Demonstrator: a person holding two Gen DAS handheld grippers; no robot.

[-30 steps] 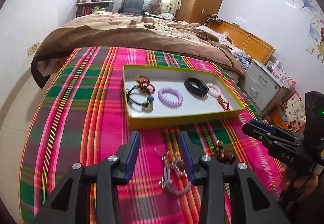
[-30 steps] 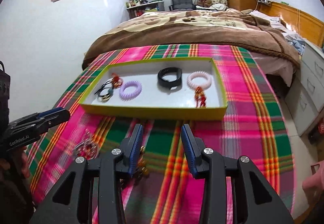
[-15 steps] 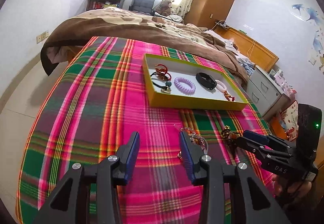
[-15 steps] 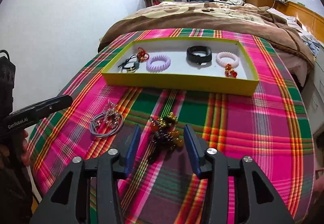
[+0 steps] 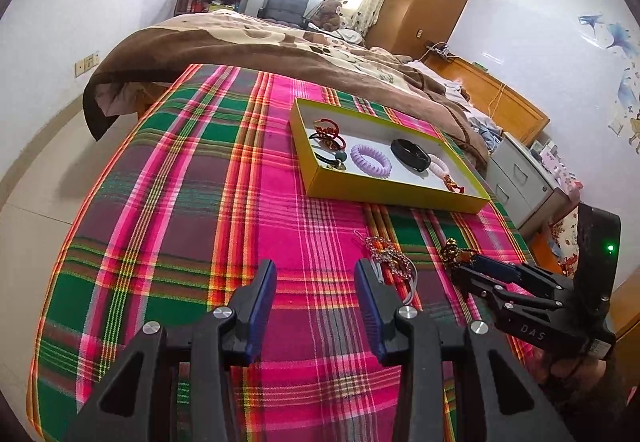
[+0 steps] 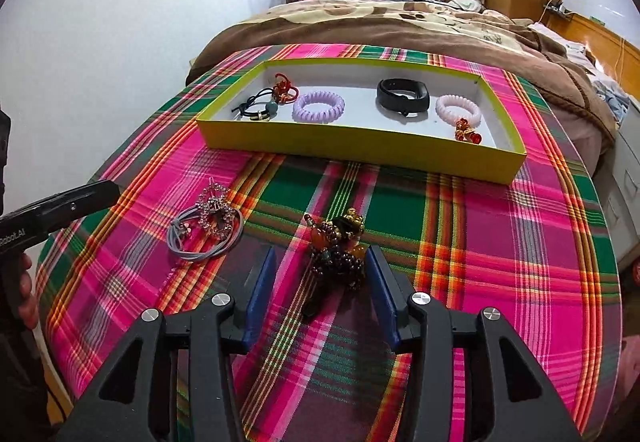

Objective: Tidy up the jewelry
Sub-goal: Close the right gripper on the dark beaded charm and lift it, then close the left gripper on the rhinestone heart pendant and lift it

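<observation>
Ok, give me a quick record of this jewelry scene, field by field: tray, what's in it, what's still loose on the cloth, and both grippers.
surface: plaid cloth
tray: yellow tray, on the cloth in front of the bed
in tray: black hair tie, red ornament, purple coil tie, black band, pink coil bracelet with a red charm
loose on cloth: grey hair ties with a sparkly charm; amber beaded piece
left gripper: open, nothing between its fingers
right gripper: open, jaws have just been closing; beaded piece between them, not clamped
</observation>
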